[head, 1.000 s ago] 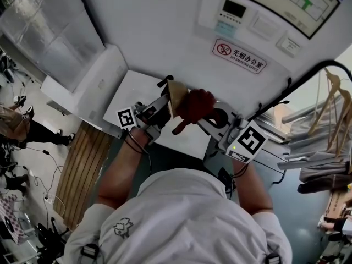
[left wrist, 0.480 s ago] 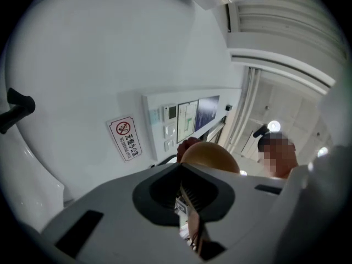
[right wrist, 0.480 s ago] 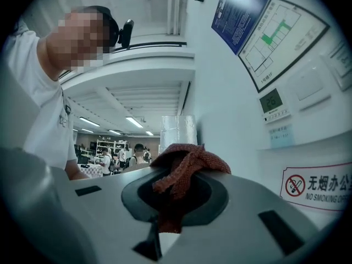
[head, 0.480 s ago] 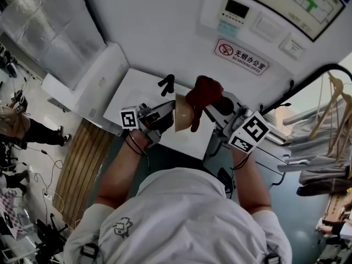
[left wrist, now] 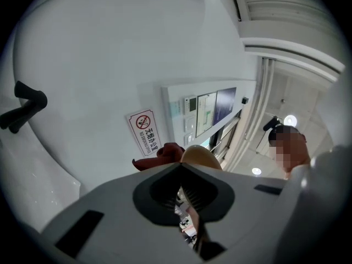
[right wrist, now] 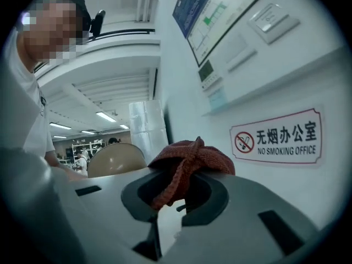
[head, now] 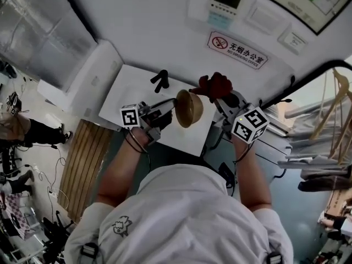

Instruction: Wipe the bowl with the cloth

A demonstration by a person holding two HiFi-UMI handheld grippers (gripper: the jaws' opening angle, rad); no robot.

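Above the white table's (head: 132, 87) front edge hangs a tan bowl (head: 188, 108), tipped on its side. My left gripper (head: 171, 110) is shut on its rim. In the left gripper view the bowl (left wrist: 201, 155) rises just past the closed jaws of that gripper (left wrist: 180, 167), with the cloth (left wrist: 163, 153) behind it. A dark red cloth (head: 215, 85) is bunched in my right gripper (head: 224, 96), a little up and right of the bowl and apart from it. In the right gripper view the cloth (right wrist: 192, 157) is pinched in the right gripper (right wrist: 184, 181), and the bowl (right wrist: 116, 159) is to its left.
A black forked object (head: 160, 80) lies at the table's far edge. The wall behind carries a no-smoking sign (head: 237, 49) and control panels (head: 225, 1). A slatted wooden bench (head: 82, 161) stands left of the table, and clothes hangers (head: 335, 98) hang at the right.
The cloth was pressed against the bowl; it has now lifted off, up and to the right. The bowl has turned in the left gripper, and the view has shifted slightly.
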